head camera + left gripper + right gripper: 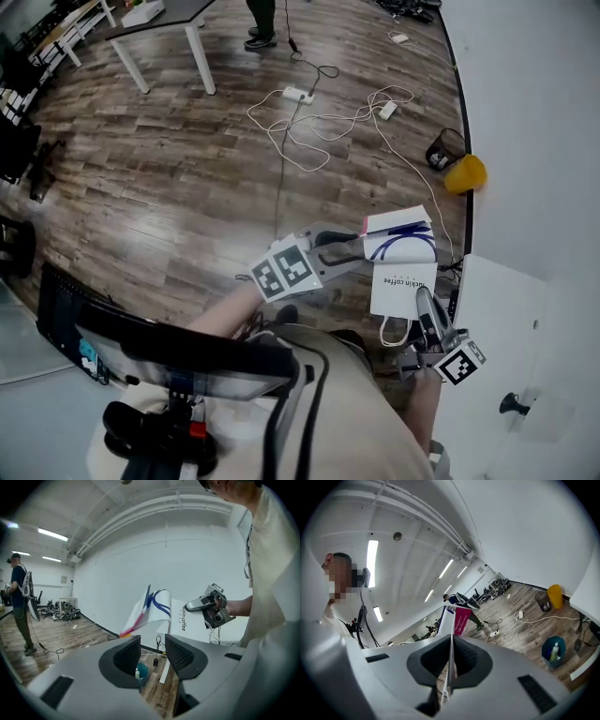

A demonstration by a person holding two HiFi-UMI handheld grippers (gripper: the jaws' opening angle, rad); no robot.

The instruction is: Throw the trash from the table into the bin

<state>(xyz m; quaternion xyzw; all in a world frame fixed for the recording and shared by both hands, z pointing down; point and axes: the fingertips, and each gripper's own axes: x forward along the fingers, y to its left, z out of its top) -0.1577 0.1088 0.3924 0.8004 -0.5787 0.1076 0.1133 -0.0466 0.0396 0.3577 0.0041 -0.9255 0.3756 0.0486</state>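
Now 1 bag (403,279) pinched, 1 teal bin (546,656).

The right gripper (452,640) has its jaws closed flat on the thin edge of a paper bag (461,620), which is seen edge-on and rises beyond the jaws with white, blue and magenta panels. On the wood floor at lower right stands a teal bin (548,661) containing a bottle (555,650). Farther off, a yellow container (555,596) and a dark mesh wastebasket (542,601) stand beside the white wall. White cables (513,625) lie loose across the floor. A person (464,603) stands in the distance.
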